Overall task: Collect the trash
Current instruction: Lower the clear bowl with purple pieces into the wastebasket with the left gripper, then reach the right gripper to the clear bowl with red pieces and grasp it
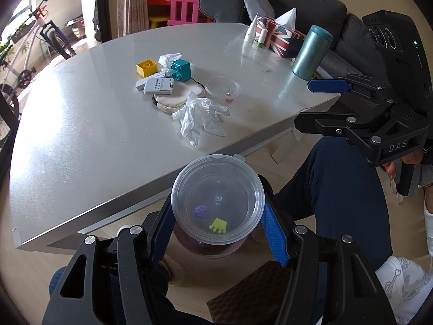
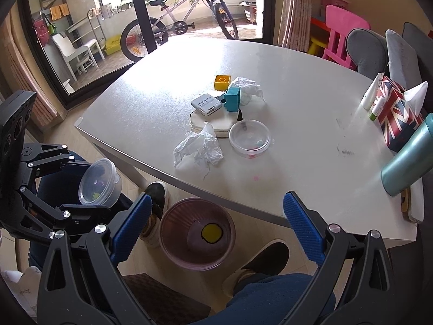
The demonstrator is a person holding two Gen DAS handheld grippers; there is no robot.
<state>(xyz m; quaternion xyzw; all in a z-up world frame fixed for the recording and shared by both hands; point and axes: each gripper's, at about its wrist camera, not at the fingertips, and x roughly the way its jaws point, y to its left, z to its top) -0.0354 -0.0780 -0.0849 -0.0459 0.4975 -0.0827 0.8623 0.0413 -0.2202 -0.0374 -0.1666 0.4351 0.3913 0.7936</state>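
Observation:
My left gripper (image 1: pixel 217 226) is shut on a clear plastic tub (image 1: pixel 217 200) holding a small yellow and a purple bit. It hangs off the table's front edge above a pink bin (image 2: pixel 197 232), which holds a yellow round thing. The tub also shows in the right wrist view (image 2: pixel 99 183). My right gripper (image 2: pixel 216 222) is open and empty above the bin; it also shows at the right of the left wrist view (image 1: pixel 303 103). On the table lie a crumpled tissue (image 1: pixel 200 116), a second tissue (image 1: pixel 168 59) and a clear lid (image 1: pixel 222 86).
The white table (image 1: pixel 81 140) also holds a yellow brick (image 1: pixel 146 67), a teal brick (image 1: pixel 180 70), a white card reader (image 1: pixel 158 85), a cloth pouch (image 1: pixel 173 101), a teal flask (image 1: pixel 312 51), a flag tissue box (image 1: pixel 278 36) and small tubes (image 1: pixel 251 29). The person's feet flank the bin.

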